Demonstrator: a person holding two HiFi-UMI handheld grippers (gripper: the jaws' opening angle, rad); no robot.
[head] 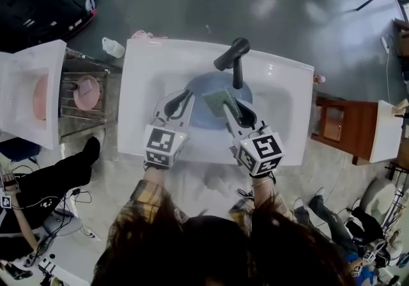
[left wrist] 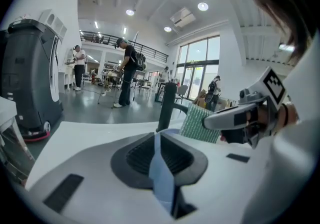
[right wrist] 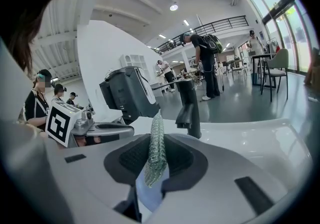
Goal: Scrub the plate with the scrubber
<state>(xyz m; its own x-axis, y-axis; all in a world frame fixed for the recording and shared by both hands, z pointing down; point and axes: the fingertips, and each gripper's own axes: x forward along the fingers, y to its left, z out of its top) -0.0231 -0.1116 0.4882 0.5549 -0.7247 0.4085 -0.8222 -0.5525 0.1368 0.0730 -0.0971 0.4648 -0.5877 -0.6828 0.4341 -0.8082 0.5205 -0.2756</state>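
Observation:
A blue plate [head: 203, 101] stands tilted in the basin of a white sink [head: 281, 87], in front of a black faucet [head: 235, 61]. My left gripper [head: 181, 102] is shut on the plate's left rim. In the left gripper view the thin blue plate edge [left wrist: 161, 170] runs between the jaws of the left gripper [left wrist: 159, 148]. My right gripper [head: 234, 110] is shut on a green scrubber [head: 221, 98], which lies against the plate's face. In the right gripper view the scrubber [right wrist: 156, 148] stands pinched in the right gripper [right wrist: 156, 157], with the plate [right wrist: 148, 194] just below it.
A wire dish rack [head: 71, 92] holding a pink plate [head: 86, 92] stands left of the sink, beside a second white basin [head: 19, 80]. A small bottle [head: 113, 47] lies at the sink's back left corner. A wooden stool [head: 339, 126] is at the right. Other people stand around.

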